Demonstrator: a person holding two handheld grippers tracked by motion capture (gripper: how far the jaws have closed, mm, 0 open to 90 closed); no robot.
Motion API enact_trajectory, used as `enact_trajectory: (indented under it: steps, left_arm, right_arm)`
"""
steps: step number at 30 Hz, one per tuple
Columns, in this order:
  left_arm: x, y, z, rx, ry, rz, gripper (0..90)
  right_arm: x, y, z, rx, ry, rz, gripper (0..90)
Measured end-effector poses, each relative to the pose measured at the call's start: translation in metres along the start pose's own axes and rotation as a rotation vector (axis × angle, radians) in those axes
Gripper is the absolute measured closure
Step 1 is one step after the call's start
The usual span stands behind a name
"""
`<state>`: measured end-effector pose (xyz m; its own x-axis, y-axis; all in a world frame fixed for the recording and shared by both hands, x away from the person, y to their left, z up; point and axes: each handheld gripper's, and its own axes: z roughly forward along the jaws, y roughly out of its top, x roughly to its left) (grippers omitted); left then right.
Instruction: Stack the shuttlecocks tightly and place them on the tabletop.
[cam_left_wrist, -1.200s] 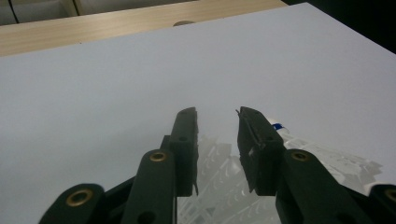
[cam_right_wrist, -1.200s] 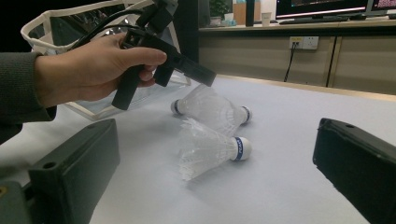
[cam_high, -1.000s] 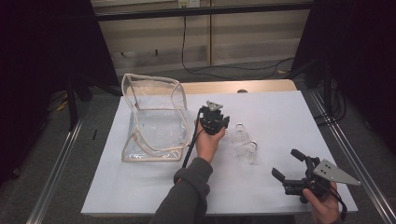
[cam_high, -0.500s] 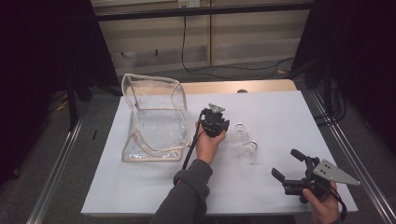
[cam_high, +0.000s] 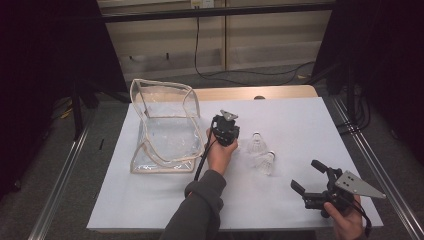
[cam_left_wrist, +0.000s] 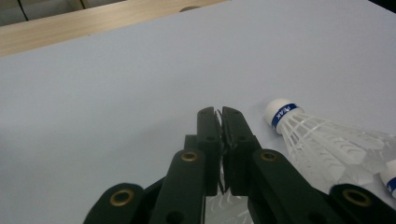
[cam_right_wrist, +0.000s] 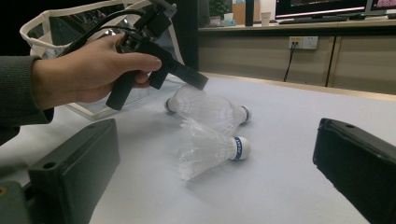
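My left gripper (cam_high: 239, 141) (cam_left_wrist: 220, 112) sits at the table's middle, shut on the white feather edge of a shuttlecock (cam_right_wrist: 187, 99) that lies under its tip; feathers show below the closed jaws. A second shuttlecock (cam_left_wrist: 317, 140) (cam_high: 256, 142) with a blue-banded cork lies just right of it. A third shuttlecock (cam_right_wrist: 210, 148) (cam_high: 265, 162) lies nearer the front. My right gripper (cam_high: 306, 175) (cam_right_wrist: 215, 140) hovers open at the front right corner, its jaws wide apart and facing the shuttlecocks from a distance.
A clear plastic zip bag (cam_high: 162, 125) (cam_right_wrist: 70, 28) with beige trim stands open on the left part of the white table (cam_high: 300, 120). A wooden strip (cam_high: 250, 93) runs along the far edge. Metal rails flank the table.
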<state>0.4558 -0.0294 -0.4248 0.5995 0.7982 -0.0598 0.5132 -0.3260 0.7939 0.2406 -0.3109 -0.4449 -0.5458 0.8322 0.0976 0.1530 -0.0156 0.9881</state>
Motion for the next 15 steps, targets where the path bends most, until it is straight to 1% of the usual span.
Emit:
enact_trajectory:
  steps: [7,11,12,13,15]
  left_arm:
    - [0.0010,0.0001,0.0004,-0.014,0.006,-0.010,87.4]
    - [0.0011,0.0001,0.0006,-0.014,0.002,-0.006,87.3]
    - [0.0009,-0.0001,0.0006,-0.016,0.004,-0.014,87.1]
    - [0.0011,0.0000,0.0007,-0.014,0.004,-0.005,87.0]
    - [0.0006,0.0000,0.0009,-0.018,0.001,-0.012,86.0]
  right_arm:
    - [0.0000,0.0001,0.0000,-0.001,0.001,0.000,0.2]
    - [-0.0001,0.0001,-0.0003,-0.001,0.000,-0.002,0.1]
    - [-0.0002,0.0001,-0.0003,-0.002,0.001,0.000,0.2]
    - [-0.0002,0.0002,-0.0004,-0.001,0.000,0.000,0.2]
    - [0.0000,0.0001,-0.0003,-0.001,0.002,-0.001,0.2]
